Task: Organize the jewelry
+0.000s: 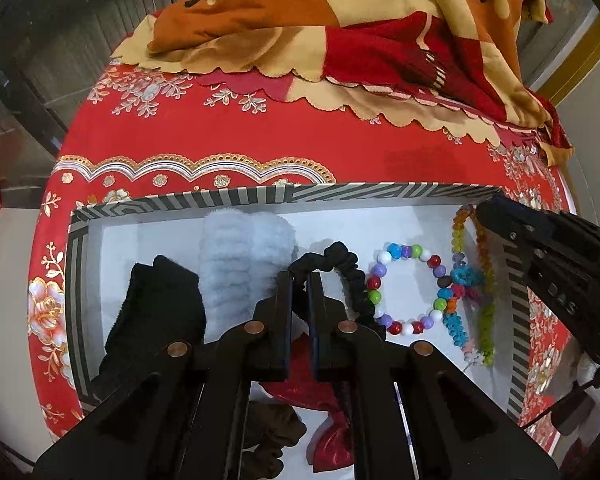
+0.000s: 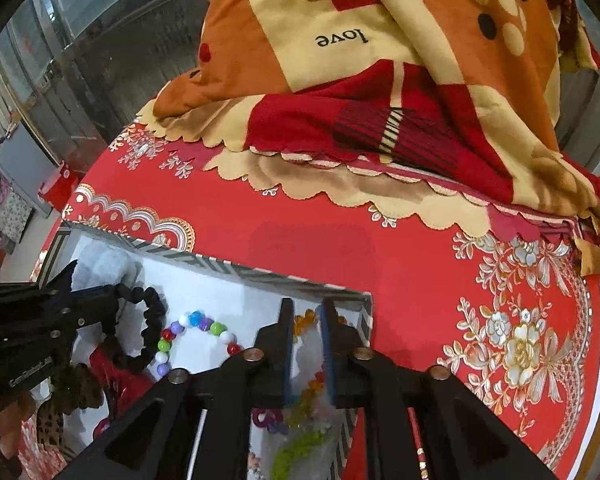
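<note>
In the box [image 1: 244, 196] on the bed [image 1: 240, 128], a scrunchie [image 1: 348, 272] lies left of the bead bracelet [image 1: 410, 290]. A crystal strand [image 1: 482, 276] lies rightmost, seemingly against the wall. A blanket [image 1: 340, 20] lies heaped behind.

Both wrist feeds come to me evenly lit, bright indoor light with no hard glare. I see strong fisheye bending at the edges and black vignette in the corners. The red bedspread [image 1: 236, 128] looks saturated but sharp. In the right view, the box's white floor [image 2: 236, 300] is slightly washed out, and the bead string [image 2: 304, 412] nearest the lens is soft and smeared. Shadows are faint and diffuse.
</note>
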Action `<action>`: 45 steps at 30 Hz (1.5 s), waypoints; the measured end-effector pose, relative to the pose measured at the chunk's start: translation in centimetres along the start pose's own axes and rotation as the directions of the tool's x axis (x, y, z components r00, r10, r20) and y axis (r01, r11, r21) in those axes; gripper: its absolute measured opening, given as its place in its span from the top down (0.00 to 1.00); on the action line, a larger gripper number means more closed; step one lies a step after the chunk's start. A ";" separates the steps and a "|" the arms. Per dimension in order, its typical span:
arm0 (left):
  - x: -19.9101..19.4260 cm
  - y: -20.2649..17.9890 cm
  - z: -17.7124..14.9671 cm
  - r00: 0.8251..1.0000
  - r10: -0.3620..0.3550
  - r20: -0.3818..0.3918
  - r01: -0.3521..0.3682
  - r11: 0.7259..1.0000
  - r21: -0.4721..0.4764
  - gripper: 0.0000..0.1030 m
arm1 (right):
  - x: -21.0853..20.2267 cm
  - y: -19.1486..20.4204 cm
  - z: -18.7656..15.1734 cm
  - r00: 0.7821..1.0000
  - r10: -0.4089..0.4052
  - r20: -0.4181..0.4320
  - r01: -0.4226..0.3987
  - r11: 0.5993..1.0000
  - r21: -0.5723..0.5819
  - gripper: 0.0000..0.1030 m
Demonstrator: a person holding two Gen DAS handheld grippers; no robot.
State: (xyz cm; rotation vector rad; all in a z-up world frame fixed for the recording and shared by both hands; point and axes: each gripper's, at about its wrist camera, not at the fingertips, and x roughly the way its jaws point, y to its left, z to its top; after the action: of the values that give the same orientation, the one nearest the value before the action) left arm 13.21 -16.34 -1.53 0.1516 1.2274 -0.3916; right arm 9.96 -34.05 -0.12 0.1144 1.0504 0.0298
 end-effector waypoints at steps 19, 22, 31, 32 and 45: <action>-3.6 -0.7 -2.8 0.997 0.048 0.066 -0.046 0.999 -0.019 0.56 | -6.7 2.3 -5.8 0.998 -0.015 0.069 0.006 0.991 0.130 0.61; -4.8 -0.6 -3.7 0.993 0.064 0.095 -0.063 0.998 -0.013 0.56 | -7.0 2.7 -6.9 0.998 -0.009 0.068 -0.001 0.988 0.155 0.61; -8.5 0.6 -7.3 0.982 0.098 0.161 -0.090 0.994 -0.060 0.56 | -8.9 4.5 -10.0 0.997 -0.008 0.078 -0.008 0.979 0.202 0.51; -8.9 0.7 -7.7 0.981 0.103 0.167 -0.094 0.994 -0.063 0.56 | -9.2 4.8 -10.2 0.997 -0.005 0.081 -0.011 0.979 0.201 0.49; -12.9 0.8 -12.3 0.970 0.131 0.206 -0.112 0.989 -0.100 0.56 | -12.6 7.6 -11.9 0.993 -0.005 0.114 -0.014 0.985 0.170 0.48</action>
State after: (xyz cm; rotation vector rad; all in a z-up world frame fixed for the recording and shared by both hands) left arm -0.98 -8.97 6.36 0.1062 1.0170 -0.2396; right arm -6.34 -26.50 5.74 0.2713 0.9375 -0.0626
